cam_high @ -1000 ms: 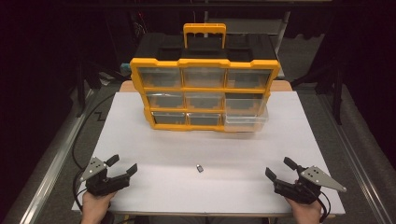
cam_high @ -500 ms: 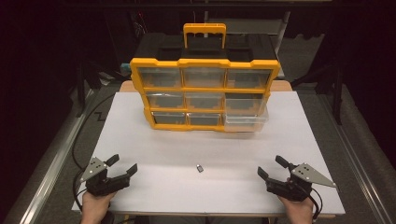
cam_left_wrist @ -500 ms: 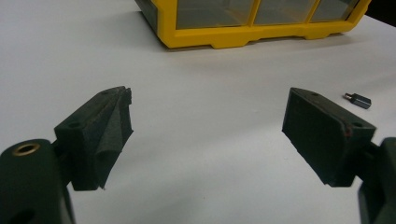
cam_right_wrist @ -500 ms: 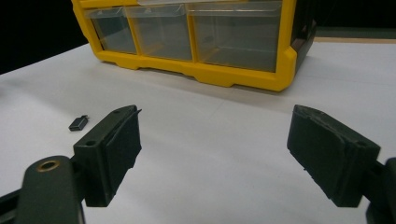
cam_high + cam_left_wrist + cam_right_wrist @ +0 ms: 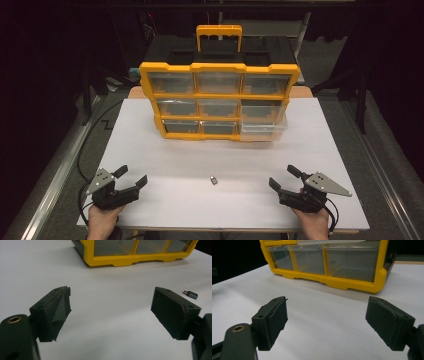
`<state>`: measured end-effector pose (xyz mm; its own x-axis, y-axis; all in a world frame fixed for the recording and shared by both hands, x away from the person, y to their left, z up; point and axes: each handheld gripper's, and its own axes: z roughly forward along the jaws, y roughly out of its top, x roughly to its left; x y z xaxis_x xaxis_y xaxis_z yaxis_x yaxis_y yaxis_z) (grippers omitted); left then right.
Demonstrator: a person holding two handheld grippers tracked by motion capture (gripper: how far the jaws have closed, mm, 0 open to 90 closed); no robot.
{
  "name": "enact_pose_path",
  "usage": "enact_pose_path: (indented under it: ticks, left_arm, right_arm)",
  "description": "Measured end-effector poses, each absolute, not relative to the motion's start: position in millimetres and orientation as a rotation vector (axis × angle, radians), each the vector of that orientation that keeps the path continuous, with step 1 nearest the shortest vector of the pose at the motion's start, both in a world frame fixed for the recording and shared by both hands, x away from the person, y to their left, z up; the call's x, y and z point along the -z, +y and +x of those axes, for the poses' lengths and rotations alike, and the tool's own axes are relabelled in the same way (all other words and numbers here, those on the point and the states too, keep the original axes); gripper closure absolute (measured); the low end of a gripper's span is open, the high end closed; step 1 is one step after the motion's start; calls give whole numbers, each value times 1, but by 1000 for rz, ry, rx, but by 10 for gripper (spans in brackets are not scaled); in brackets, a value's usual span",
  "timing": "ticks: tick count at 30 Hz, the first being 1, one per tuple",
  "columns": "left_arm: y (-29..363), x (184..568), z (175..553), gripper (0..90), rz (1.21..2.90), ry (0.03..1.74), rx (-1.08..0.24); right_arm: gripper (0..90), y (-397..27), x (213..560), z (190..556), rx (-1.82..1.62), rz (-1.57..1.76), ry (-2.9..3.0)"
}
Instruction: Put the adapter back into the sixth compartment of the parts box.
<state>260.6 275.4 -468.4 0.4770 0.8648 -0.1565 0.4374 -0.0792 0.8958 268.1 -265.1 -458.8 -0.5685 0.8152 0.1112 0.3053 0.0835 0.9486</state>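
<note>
between both tools on bench: small dark part (image 5: 214,180), untouched. left tool (image 5: 131,180), right tool (image 5: 284,179) gape wide, empty. approach step; next likely reach, pinch part.

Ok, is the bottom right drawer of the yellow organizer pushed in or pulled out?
Pulled out. In the high view the clear bottom right drawer juts forward of the yellow organizer front, while the other drawers sit flush.
</note>
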Motion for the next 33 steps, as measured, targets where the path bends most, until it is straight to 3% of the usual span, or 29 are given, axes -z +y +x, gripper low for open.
enact_pose_path:
  ticks: [33]
  left_arm:
    - [276, 468, 261, 171, 1692, 1127, -504]
  right_arm:
    - [181, -223, 460, 284, -1538, 1017, 2015]
